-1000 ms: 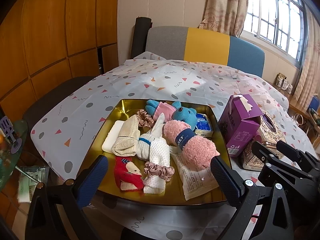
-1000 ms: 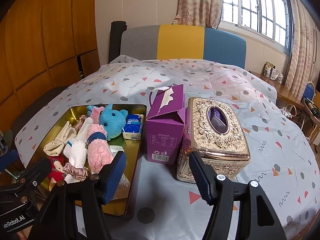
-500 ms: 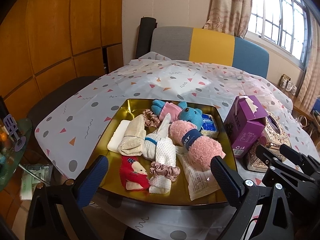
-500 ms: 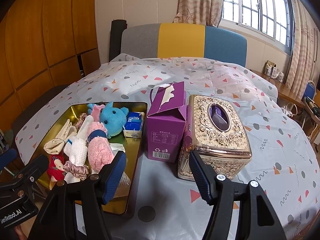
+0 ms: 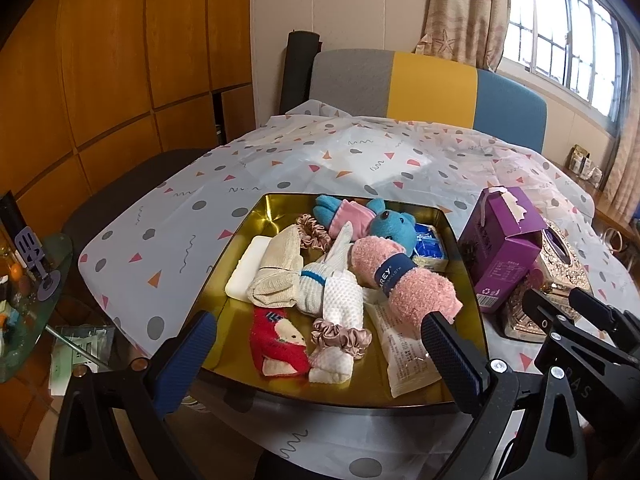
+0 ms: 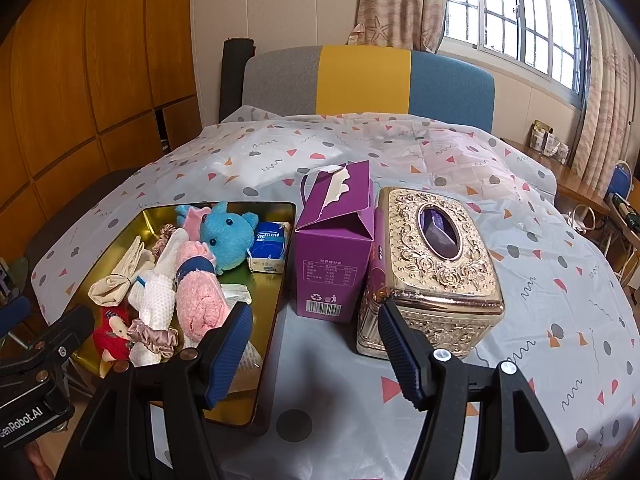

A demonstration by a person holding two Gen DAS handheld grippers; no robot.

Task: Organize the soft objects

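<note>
While the fuzzy pink rolled towel with a navy band lies among socks and scrunchies in the shallow gold metal tray, both the left gripper and right gripper hang apart, empty. Bare dotted tablecloth (right view only) spreads beyond the ornate gold tissue box.

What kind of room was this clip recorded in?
Most likely a lived-in home room, a living or dining area. A table under a patterned cloth stands before a grey, yellow and blue sofa back, with curtained windows and wood-panelled cabinets around it.
</note>
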